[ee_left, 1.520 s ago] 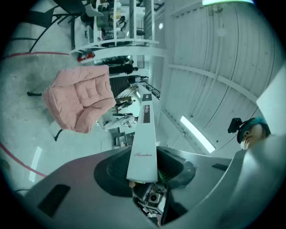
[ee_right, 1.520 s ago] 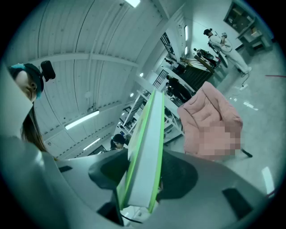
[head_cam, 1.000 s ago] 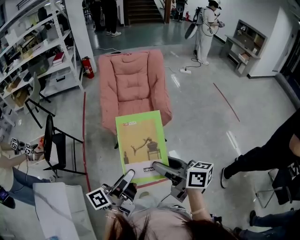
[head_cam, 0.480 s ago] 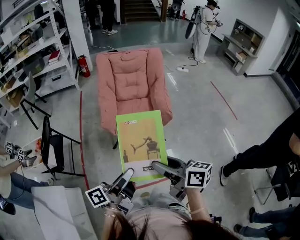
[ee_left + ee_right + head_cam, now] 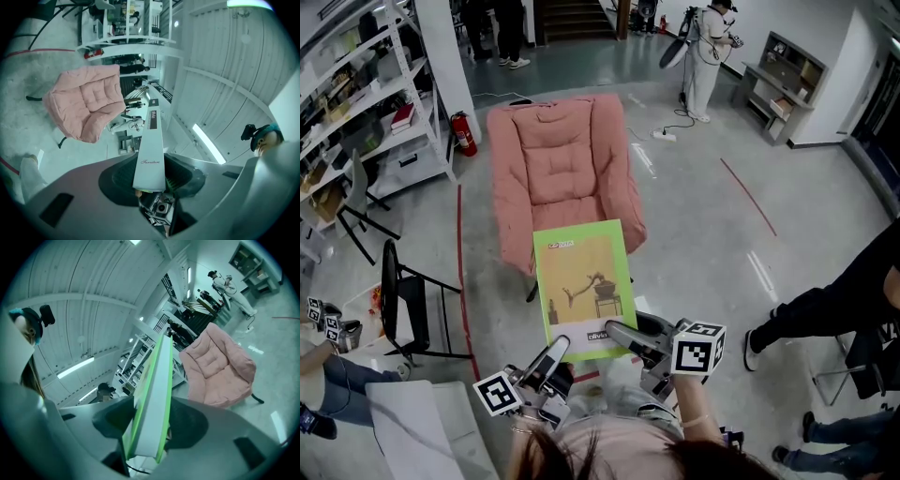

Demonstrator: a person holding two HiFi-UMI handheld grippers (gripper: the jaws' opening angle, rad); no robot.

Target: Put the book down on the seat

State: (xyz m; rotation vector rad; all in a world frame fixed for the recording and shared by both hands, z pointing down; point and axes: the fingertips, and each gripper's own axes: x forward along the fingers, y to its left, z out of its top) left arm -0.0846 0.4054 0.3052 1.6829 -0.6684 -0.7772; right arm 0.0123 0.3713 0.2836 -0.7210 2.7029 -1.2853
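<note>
Person's got dark hair (image 5: 581,459) and a pale pinkish-grey top (image 5: 614,433). The gripper views show a teal cap (image 5: 271,130) with a black camera (image 5: 248,132) stuck on it. The left gripper (image 5: 555,349) and right gripper (image 5: 614,330) are grey with black ribbed pads (image 5: 117,177). The left cube (image 5: 499,395) and right cube (image 5: 699,349) are white with black square markers.

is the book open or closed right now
Closed: the book shows its full front cover in the head view, and the left gripper and right gripper each clamp its near edge as one flat slab.
</note>
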